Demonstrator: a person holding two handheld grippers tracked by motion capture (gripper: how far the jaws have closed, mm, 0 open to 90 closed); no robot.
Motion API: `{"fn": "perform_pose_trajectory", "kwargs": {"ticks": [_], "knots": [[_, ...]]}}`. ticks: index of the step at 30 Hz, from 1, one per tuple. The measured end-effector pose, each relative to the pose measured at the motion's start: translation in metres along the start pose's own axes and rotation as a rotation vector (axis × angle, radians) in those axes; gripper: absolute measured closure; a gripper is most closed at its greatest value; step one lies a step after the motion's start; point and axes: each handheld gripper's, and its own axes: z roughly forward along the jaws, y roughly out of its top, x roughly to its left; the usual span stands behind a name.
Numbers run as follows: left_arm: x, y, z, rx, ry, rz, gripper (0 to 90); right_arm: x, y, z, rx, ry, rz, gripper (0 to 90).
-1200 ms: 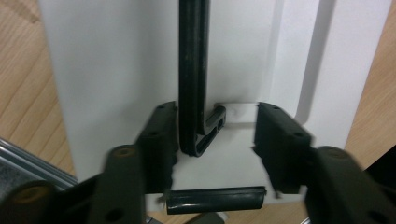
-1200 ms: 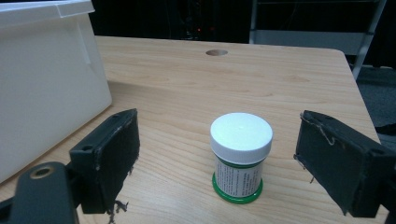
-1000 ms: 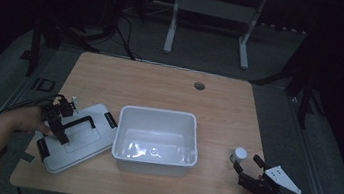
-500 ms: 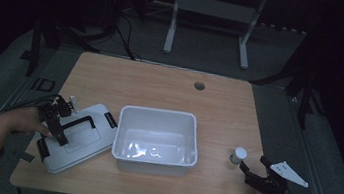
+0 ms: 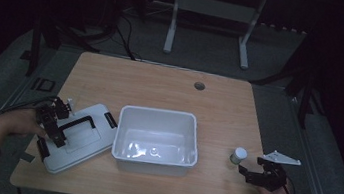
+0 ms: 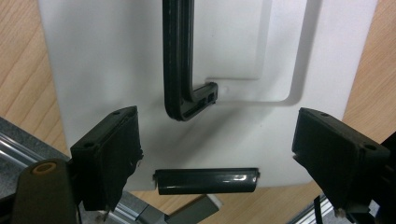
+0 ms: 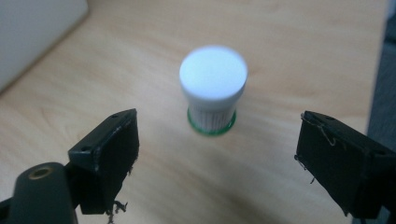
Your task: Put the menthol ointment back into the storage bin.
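1. At the left side of the wooden table [image 5: 171, 84], the left gripper [image 5: 53, 124] hovers over the flat white plastic lid with a black carrying handle [image 5: 85, 133]. Its jaws have just been opening and now stand wide, with nothing pressed between them; in the left gripper view the black handle [image 6: 180, 60] and a black latch clip [image 6: 206, 180] lie between and below the pads, not touched. I judge that the lid is released and lies flat on the table.
2. In the middle stands the open white rectangular plastic box [image 5: 159, 118], just beside the lid.
3. At the right, the small white-capped round jar with a green base ring [image 5: 239, 155] stands upright on the table, apart from the box.
4. The right gripper [image 5: 256, 174] is near the jar, jaws wide and empty; in the right gripper view the jar [image 7: 213, 88] is ahead of the pads.
5. The next move seems to be a grasp of the jar: the right gripper must advance until the pads are on both sides, then close gently so the jar does not tip.
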Motion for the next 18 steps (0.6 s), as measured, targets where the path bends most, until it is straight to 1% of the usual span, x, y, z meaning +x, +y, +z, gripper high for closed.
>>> {"fn": "perform_pose_trajectory", "kwargs": {"ticks": [4, 6, 10, 18], "knots": [[-0.001, -0.001, 0.000, -0.002, -0.001, -0.001, 15.1, -0.001, 0.003, 0.007, 0.087, -0.005, -0.002, 13.4], [-0.002, -0.002, 0.001, 0.011, 0.008, 0.006, 15.1, -0.002, 0.005, 0.011, 0.121, -0.010, 0.001, 13.4], [-0.002, -0.002, -0.001, 0.008, 0.005, 0.007, 15.1, -0.003, 0.009, 0.016, 0.188, -0.014, 0.002, 13.7], [-0.003, -0.003, -0.003, 0.011, 0.005, 0.004, 15.2, -0.004, 0.023, 0.022, 0.319, -0.024, -0.014, 14.3]]}}
